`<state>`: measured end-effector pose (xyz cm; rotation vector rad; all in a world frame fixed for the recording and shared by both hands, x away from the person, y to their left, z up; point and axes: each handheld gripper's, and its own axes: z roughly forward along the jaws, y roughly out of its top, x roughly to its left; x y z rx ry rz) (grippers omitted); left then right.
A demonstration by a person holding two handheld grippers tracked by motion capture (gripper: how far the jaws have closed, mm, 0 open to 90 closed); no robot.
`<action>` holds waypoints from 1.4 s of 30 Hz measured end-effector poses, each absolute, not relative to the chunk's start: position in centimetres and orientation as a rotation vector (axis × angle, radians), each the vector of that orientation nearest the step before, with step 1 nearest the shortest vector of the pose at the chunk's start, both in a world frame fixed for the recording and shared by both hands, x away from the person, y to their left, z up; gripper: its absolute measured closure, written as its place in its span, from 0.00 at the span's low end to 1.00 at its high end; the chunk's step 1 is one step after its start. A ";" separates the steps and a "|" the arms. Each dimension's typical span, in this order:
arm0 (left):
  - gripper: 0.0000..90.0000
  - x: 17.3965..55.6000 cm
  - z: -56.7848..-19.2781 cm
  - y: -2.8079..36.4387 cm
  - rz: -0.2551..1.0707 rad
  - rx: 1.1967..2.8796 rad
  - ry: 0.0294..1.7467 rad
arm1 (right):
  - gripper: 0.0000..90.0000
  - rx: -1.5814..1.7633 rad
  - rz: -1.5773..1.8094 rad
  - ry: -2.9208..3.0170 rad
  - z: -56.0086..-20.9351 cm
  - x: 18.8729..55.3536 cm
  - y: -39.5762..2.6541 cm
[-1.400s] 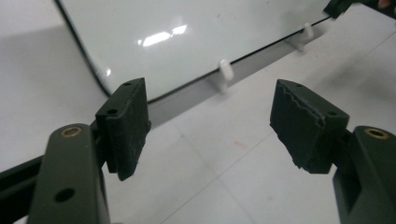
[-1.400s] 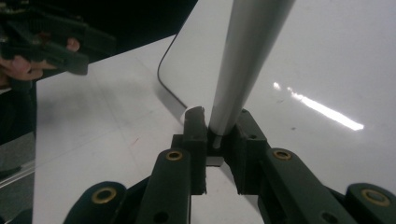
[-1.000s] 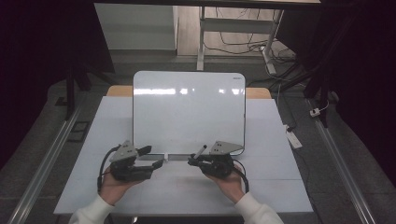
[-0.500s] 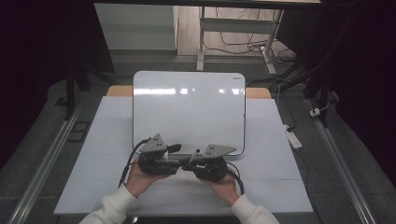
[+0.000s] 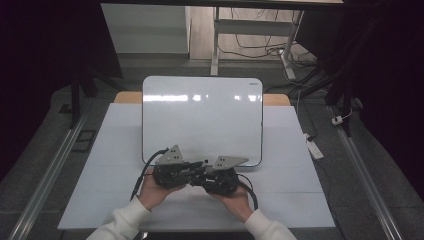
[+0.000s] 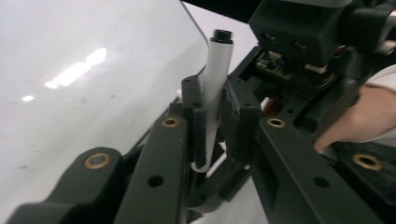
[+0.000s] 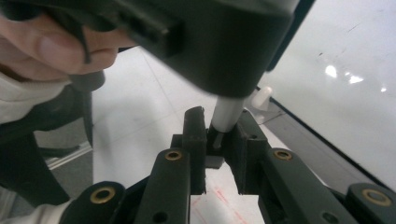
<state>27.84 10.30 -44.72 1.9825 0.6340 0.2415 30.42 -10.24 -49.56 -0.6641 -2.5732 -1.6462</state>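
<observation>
Scene: a person's two hands meet at the near edge of a glossy white rectangular whiteboard with rounded corners [image 5: 202, 120] lying on the white worktop [image 5: 110, 165].
Held thing: a slim white cylindrical marker with a black end [image 6: 215, 79], just beside the whiteboard's near edge, spanning the two grippers.
Left gripper [image 6: 215, 123]: jaws have just been closing and now pinch the marker's white barrel, which stands up between the pads with its black end above them.
Right gripper [image 7: 219, 135]: jaws pressed onto the marker's other white end [image 7: 227, 114], right under the left gripper's black body.
High view: left gripper [image 5: 192, 171] and right gripper [image 5: 200, 175] sit tip to tip, touching, over the worktop.
Sleeves: white, coming in from the bottom.
</observation>
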 end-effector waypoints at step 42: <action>0.90 32.2 -45.3 20.6 0.522 1.810 1.175 | 0.54 -1.143 -1.874 -2.562 -48.6 29.9 -24.6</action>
